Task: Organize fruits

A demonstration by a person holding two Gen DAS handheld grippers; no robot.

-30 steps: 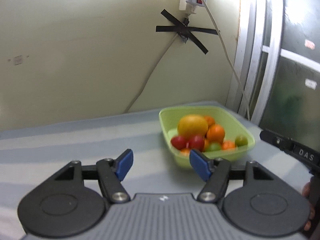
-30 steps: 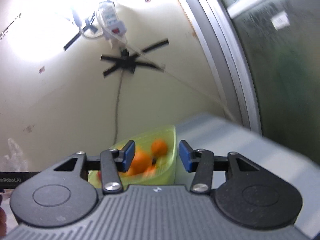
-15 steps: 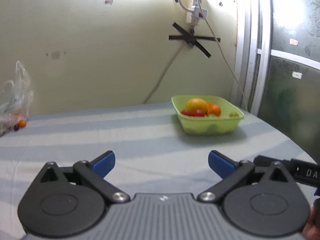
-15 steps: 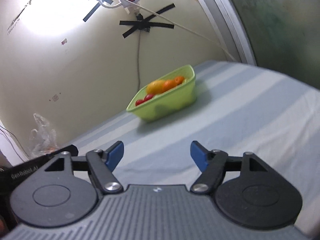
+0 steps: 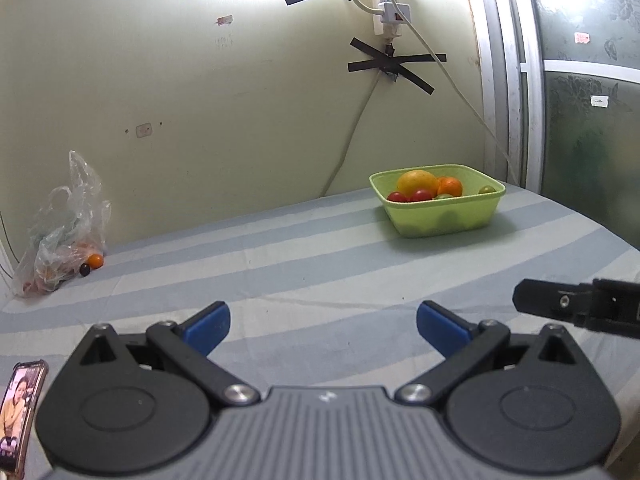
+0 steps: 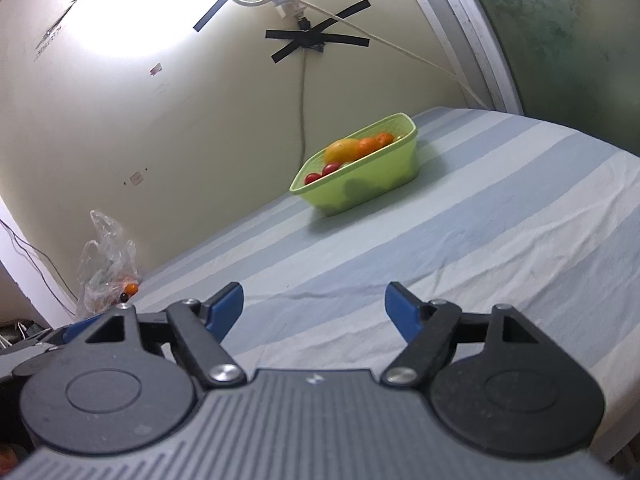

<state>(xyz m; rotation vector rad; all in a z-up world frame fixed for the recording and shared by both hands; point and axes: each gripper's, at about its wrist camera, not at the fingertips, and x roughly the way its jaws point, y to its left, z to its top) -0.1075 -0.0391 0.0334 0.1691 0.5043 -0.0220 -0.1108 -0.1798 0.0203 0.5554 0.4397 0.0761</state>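
Observation:
A light green basket [image 5: 444, 220] stands at the far right of the striped table, near the wall. It holds a large yellow-orange fruit [image 5: 416, 182], oranges [image 5: 450, 186], red tomatoes [image 5: 420, 195] and a green fruit [image 5: 487, 189]. The basket also shows in the right wrist view [image 6: 360, 188]. My left gripper [image 5: 323, 326] is open and empty, well back from the basket. My right gripper [image 6: 314, 310] is open and empty, also far from the basket. A small orange [image 5: 95, 261] and a dark fruit [image 5: 85, 269] lie by a plastic bag at the far left.
A clear plastic bag [image 5: 64, 236] with fruit sits at the table's far left by the wall; it also shows in the right wrist view [image 6: 106, 264]. A phone [image 5: 20, 412] lies at the near left. The right gripper's finger [image 5: 576, 306] shows at the right. Cables hang on the wall.
Both grippers have pulled back from the basket towards the near side of the table, and both have opened wider. The basket now looks small and distant.

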